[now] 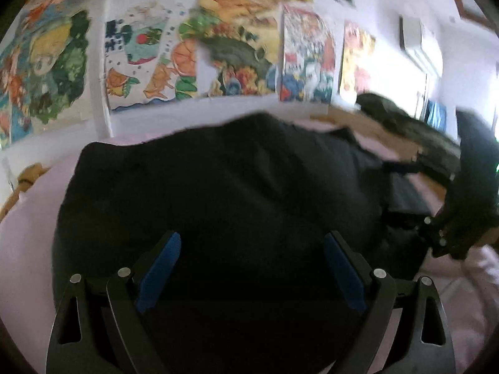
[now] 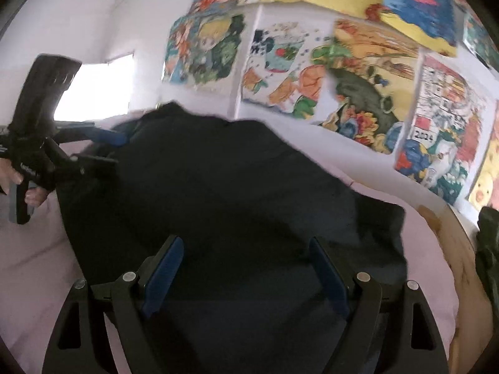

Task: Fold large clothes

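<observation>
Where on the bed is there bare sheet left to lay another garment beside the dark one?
Bare pink sheet lies left of the dark garment, below the left gripper. A narrower strip runs between the garment's right edge and the wooden bed edge. The middle is covered, with the right gripper open above it.
</observation>
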`<state>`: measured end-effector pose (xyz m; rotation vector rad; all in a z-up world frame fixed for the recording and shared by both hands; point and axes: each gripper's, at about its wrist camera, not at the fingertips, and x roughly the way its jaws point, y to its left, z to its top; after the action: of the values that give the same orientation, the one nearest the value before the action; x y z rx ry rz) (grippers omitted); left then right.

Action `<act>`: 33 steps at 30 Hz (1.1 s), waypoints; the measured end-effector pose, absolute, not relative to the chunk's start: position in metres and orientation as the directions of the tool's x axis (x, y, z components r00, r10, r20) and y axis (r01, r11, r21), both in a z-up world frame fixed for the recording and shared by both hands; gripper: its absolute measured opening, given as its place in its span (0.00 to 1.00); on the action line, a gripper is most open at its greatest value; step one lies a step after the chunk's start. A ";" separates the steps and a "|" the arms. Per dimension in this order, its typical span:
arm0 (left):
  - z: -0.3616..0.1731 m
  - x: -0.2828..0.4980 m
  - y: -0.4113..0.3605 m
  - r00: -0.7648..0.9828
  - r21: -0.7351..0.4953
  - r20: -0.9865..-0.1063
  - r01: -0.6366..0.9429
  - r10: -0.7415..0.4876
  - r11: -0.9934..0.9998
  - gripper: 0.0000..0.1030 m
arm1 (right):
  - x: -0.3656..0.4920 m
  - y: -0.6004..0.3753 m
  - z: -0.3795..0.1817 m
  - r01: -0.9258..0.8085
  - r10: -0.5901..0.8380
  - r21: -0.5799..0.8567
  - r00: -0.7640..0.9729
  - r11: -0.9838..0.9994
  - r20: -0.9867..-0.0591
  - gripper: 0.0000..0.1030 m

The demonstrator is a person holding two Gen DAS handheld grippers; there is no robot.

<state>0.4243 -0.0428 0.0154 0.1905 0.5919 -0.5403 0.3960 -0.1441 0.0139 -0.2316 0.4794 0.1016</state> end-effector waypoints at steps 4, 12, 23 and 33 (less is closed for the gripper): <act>0.014 0.437 -0.060 0.735 0.085 -0.562 0.508 -0.380 0.857 0.94 | 0.420 -0.145 0.014 -0.121 0.023 -0.178 0.882 0.976 -0.472 0.80; 0.018 0.492 -0.049 0.754 0.023 -0.577 0.399 -0.313 0.917 0.94 | 0.472 -0.165 0.020 -0.022 -0.053 -0.151 0.878 0.988 -0.476 0.79; 0.004 0.557 -0.025 0.706 -0.090 -0.652 0.290 -0.276 0.953 0.99 | 0.532 -0.229 0.006 0.085 -0.033 0.064 0.819 0.994 -0.572 0.79; -0.022 0.598 -0.019 0.616 -0.120 -0.742 0.269 -0.266 0.956 0.99 | 0.572 -0.250 -0.027 0.077 0.041 0.143 0.736 0.987 -0.676 0.82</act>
<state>0.5982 -0.0193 -0.0222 0.0034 0.8537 -0.3083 0.5717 -0.2497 -0.0270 0.1660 0.7450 -0.0196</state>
